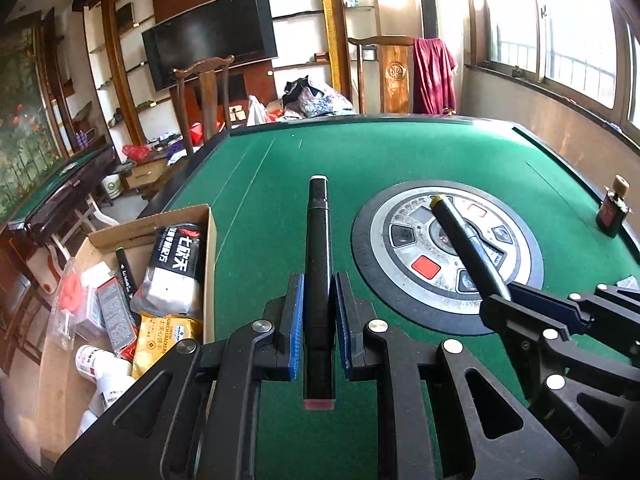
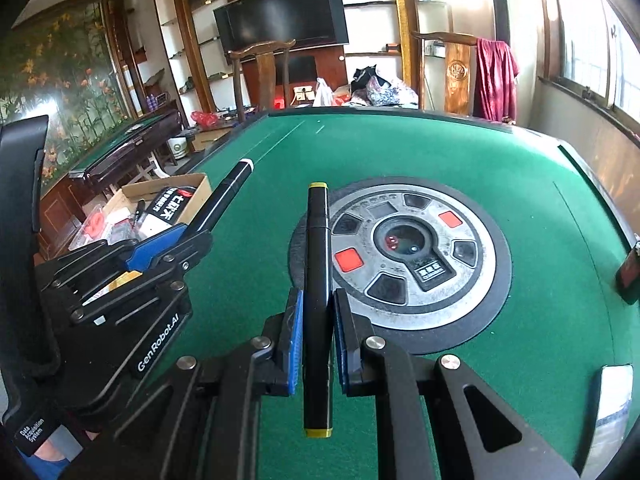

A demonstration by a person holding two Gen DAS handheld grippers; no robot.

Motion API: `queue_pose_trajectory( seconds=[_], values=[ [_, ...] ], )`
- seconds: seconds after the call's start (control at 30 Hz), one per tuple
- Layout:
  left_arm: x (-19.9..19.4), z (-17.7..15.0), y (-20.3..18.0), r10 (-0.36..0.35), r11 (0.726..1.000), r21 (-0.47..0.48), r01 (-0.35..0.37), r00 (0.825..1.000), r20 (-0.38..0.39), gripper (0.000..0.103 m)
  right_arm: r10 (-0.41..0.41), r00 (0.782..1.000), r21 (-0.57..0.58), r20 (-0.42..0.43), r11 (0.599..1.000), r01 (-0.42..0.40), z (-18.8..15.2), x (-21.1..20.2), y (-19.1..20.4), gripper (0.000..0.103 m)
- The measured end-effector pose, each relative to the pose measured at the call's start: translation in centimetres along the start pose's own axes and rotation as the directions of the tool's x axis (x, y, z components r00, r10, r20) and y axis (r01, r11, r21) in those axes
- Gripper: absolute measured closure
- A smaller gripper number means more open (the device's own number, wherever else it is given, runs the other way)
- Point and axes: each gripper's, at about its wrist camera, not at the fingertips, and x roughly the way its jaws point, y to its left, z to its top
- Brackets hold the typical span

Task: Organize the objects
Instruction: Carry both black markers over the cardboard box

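The cardboard box (image 1: 120, 236) runs past the picture's left edge, its bottle labels (image 1: 90, 360) too small to read.

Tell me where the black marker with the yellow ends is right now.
The black yellow-ended marker is clamped in the right gripper, held above the green felt table, just left of its round grey centre panel in the right wrist view.

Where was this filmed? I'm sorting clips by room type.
Probably a home living room or game room: a green automatic mahjong table with a dice console, a wall TV, and carved wooden chairs near display shelves.
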Motion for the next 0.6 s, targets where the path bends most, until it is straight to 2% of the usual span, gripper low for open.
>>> queue_pose_trajectory(
  seconds=[0.33, 0.47, 0.6],
  values=[
    [-1.1, 0.9, 1.0, -0.021, 0.999, -0.041, 0.022, 1.000, 0.021, 0.088, 0.045, 0.999, 0.031, -0.017, 0.999, -0.044, 0.1, 0.8, 0.9, 0.090],
    [-1.8, 1.5, 3.1, -0.037, 0.995, -0.097, 0.038, 0.999, 0.014, 0.089, 0.073, 0.997, 0.046, -0.032, 0.996, -0.072, 0.2, 1.2, 1.7, 0.090],
    [-2.9, 2.1, 5.3, -0.014, 0.989, -0.148, 0.019, 0.999, 0.034, 0.089, 0.104, 0.994, 0.055, -0.036, 0.993, -0.102, 0.4, 1.5, 3.0, 0.090]
  ],
)
